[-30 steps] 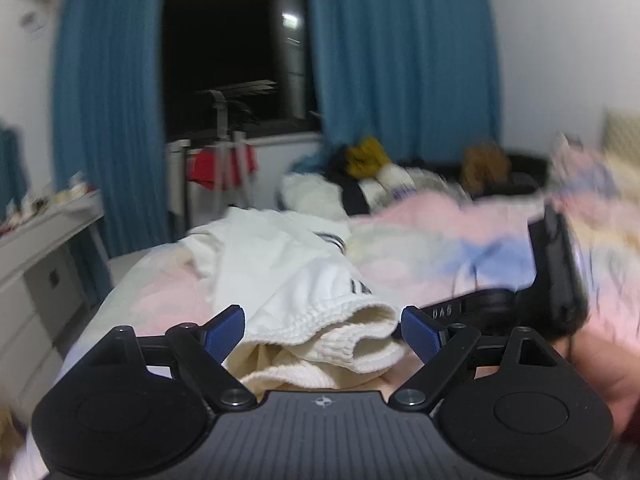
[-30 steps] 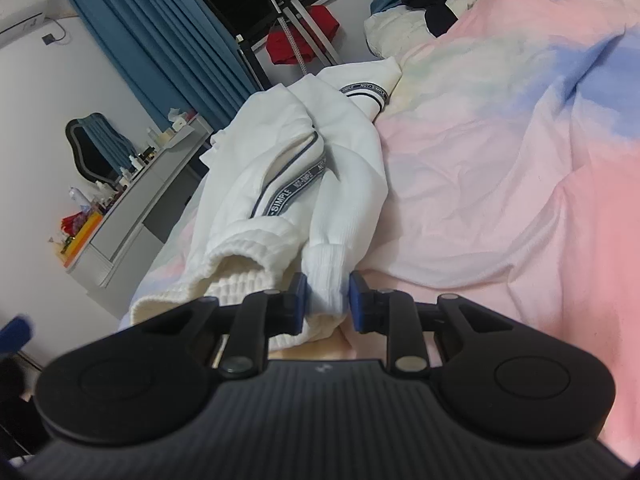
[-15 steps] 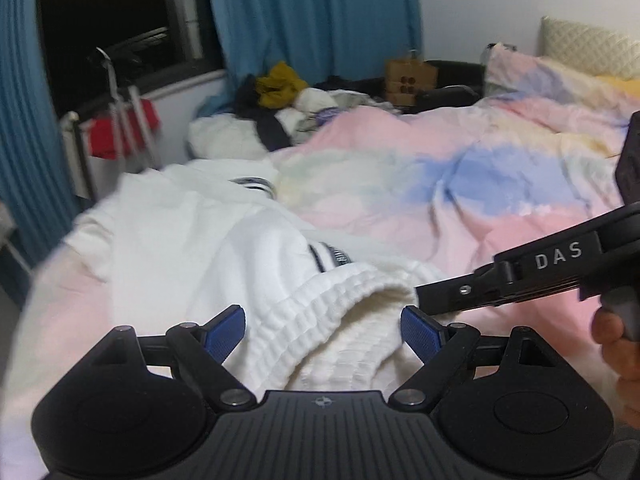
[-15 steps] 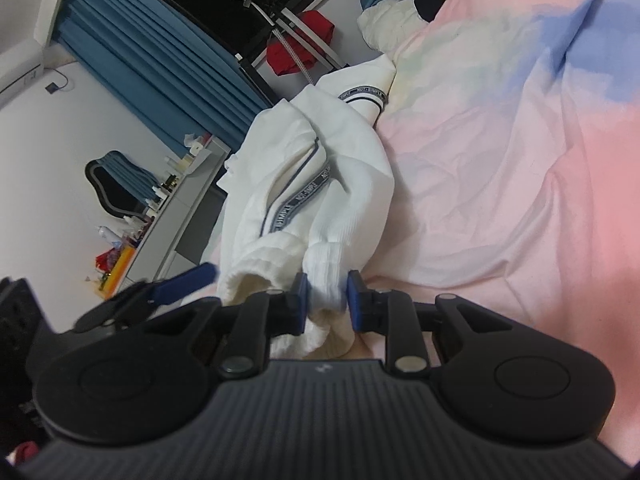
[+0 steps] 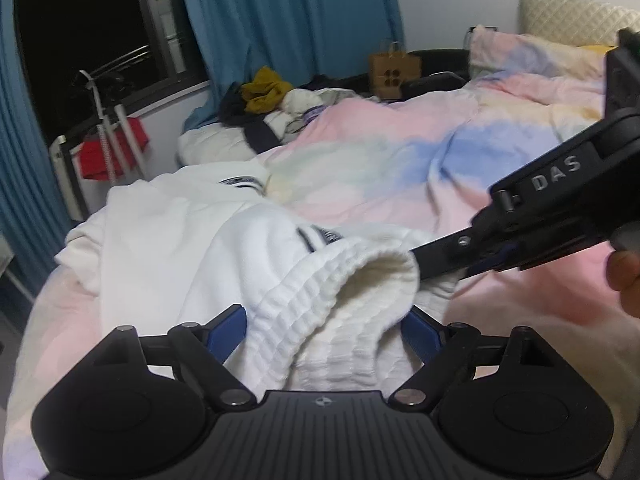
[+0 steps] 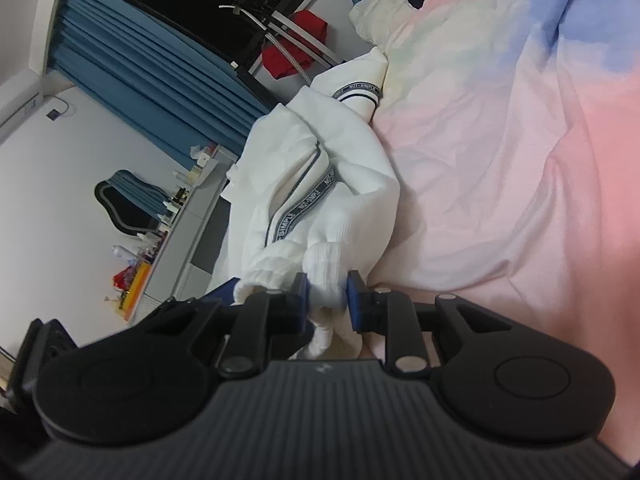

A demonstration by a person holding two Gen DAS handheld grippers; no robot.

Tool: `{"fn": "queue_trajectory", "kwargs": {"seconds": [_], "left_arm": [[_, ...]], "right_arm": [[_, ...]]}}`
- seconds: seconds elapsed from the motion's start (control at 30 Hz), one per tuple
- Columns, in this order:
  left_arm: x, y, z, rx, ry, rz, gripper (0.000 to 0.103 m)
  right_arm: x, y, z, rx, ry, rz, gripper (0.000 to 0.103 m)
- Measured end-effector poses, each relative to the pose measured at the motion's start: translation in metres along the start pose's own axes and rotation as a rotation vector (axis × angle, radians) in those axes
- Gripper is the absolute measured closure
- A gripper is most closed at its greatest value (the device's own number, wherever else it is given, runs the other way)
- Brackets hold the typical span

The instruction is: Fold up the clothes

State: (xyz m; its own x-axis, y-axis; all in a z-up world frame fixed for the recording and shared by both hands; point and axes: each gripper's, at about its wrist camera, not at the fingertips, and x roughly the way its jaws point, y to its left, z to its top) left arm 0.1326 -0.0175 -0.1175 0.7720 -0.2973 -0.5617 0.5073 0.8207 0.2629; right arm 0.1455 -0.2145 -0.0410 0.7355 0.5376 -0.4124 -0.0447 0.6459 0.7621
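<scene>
While the right gripper (image 6: 327, 295) pinches a ribbed cuff of the white garment (image 6: 320, 184) between its blue pads, the left gripper (image 5: 324, 330) stands wide around the ribbed hem (image 5: 340, 280) of the same piece, its jaws having just been closing a little with the thick folded edge between them but not yet pressed. The garment (white, with a dark lettered stripe running down it) lies crumpled on the pastel bed cover (image 5: 400, 152) near the bed's edge, its far end trailing toward the window side, where a heap of other clothes (image 5: 272, 96) sits well apart. From the left wrist view the right gripper (image 5: 492, 256) reaches in from the right, close beside the hem opening, with part of a hand (image 5: 624, 280) behind it. The step in hand looks like taking a second hold so the piece can be lifted and spread flat before any fold is made. The next move probably calls for the left jaws to shut on one clean layer of the hem, not the whole bunched roll, and then for both hands to draw apart so the cloth opens out evenly.
</scene>
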Motion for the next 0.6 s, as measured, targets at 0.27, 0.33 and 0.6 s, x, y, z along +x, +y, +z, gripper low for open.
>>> {"fn": "queue_trajectory", "kwargs": {"seconds": [0.27, 0.33, 0.6], "left_arm": [[-0.014, 0.059, -0.001, -0.393, -0.021, 0.087, 0.070], [-0.025, 0.076, -0.002, -0.508, -0.036, 0.076, 0.073], [-0.058, 0.111, -0.030, -0.761, -0.005, 0.016, 0.068]], "right_arm": [[0.001, 0.010, -0.008, -0.055, 0.039, -0.024, 0.080], [0.003, 0.019, -0.014, -0.093, 0.060, -0.012, 0.080], [0.007, 0.038, -0.028, -0.175, 0.121, 0.005, 0.080]]}}
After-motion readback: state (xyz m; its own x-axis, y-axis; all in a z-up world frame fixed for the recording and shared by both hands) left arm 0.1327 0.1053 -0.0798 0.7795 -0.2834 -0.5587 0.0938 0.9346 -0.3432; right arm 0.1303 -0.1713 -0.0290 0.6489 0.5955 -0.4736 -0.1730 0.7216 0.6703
